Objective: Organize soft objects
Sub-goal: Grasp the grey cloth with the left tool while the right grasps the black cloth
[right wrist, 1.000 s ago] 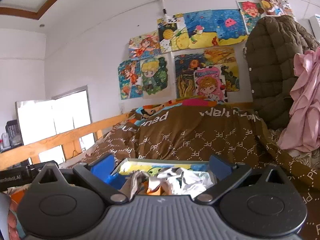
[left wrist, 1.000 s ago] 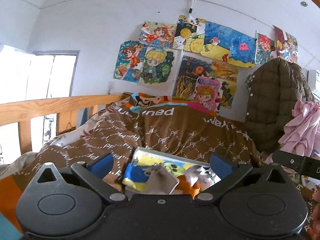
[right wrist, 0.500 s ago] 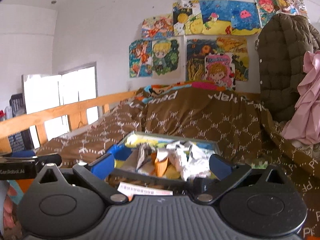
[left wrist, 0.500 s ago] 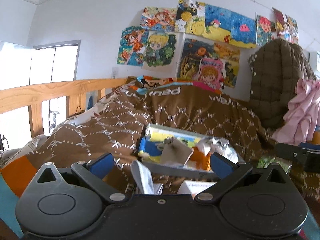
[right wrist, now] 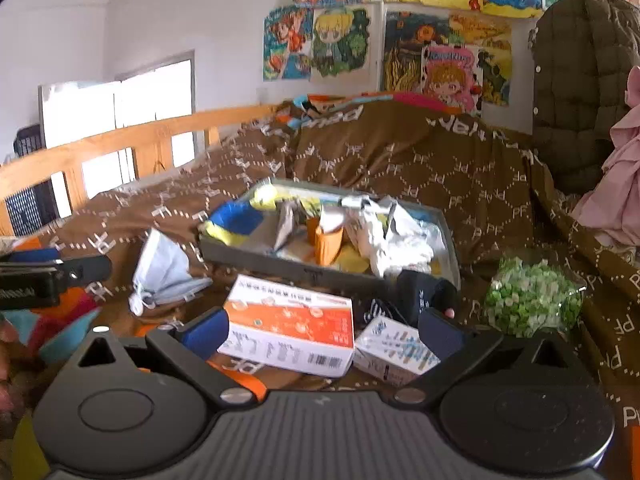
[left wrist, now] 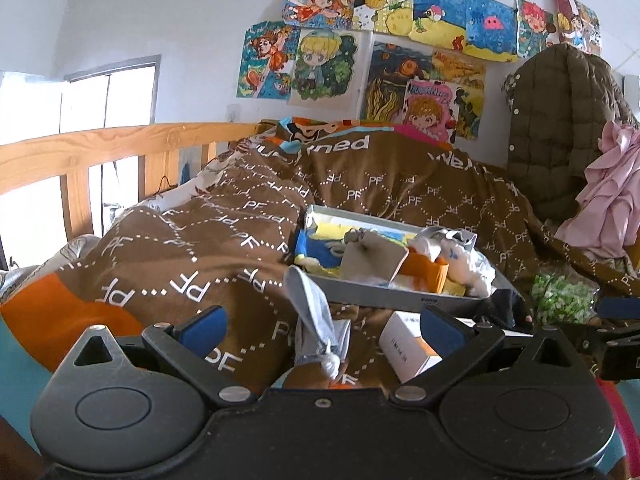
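A grey tray (right wrist: 280, 266) (left wrist: 384, 300) rests on the brown bedspread, holding a blue-and-yellow soft item (right wrist: 234, 220), white crumpled bags (right wrist: 394, 236) and an orange piece (right wrist: 328, 242). In front of it lie a pale blue cloth pouch (right wrist: 160, 272) (left wrist: 316, 320), an orange-and-white box (right wrist: 292, 324), a smaller white box (right wrist: 394, 350), a black item (right wrist: 416, 296) and a green-and-white bag (right wrist: 532, 298). My left gripper (left wrist: 322, 326) is open, with the pouch showing between its fingers. My right gripper (right wrist: 324, 328) is open over the boxes.
A wooden bed rail (left wrist: 100, 148) runs along the left. The brown patterned quilt (left wrist: 380, 184) is heaped behind the tray. An olive padded jacket (left wrist: 560, 120) and pink cloth (left wrist: 612, 200) hang at the right. Drawings (left wrist: 360, 40) cover the wall.
Both views have tilted downward and pulled back from the tray, bringing the pouch, boxes and green bag into sight. Both grippers stay open.
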{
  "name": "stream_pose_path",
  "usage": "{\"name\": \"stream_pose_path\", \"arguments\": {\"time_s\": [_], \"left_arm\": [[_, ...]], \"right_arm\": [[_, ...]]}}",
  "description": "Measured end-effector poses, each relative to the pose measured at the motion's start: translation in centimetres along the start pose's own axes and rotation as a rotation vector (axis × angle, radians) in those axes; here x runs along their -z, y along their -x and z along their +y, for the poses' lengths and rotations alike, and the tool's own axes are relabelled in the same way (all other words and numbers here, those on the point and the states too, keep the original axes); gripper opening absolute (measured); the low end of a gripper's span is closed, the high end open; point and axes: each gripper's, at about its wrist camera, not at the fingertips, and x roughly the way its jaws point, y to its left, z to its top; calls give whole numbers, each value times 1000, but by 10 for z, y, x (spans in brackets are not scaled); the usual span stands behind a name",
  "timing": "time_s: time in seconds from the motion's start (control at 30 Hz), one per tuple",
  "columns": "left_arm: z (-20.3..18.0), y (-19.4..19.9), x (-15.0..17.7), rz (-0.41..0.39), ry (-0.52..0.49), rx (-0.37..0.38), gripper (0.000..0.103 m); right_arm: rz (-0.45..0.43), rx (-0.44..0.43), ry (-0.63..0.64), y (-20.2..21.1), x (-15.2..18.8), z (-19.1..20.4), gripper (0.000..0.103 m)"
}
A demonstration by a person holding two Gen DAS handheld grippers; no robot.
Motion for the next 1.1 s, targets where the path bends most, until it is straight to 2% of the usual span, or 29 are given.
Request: {"name": "stream_pose_path", "arguments": {"time_s": [0.57,0.8,1.1], "left_arm": [[7,-20,16,70,-30,-16,102],[8,-34,17,106,-23,2,102],[8,-65,10,123,41,25,102]], "right_arm": [[84,8,50,-19,8,6,103],[76,-12,66,-23,8,9,103],[30,-42,49,-43,3,3,103]]}}
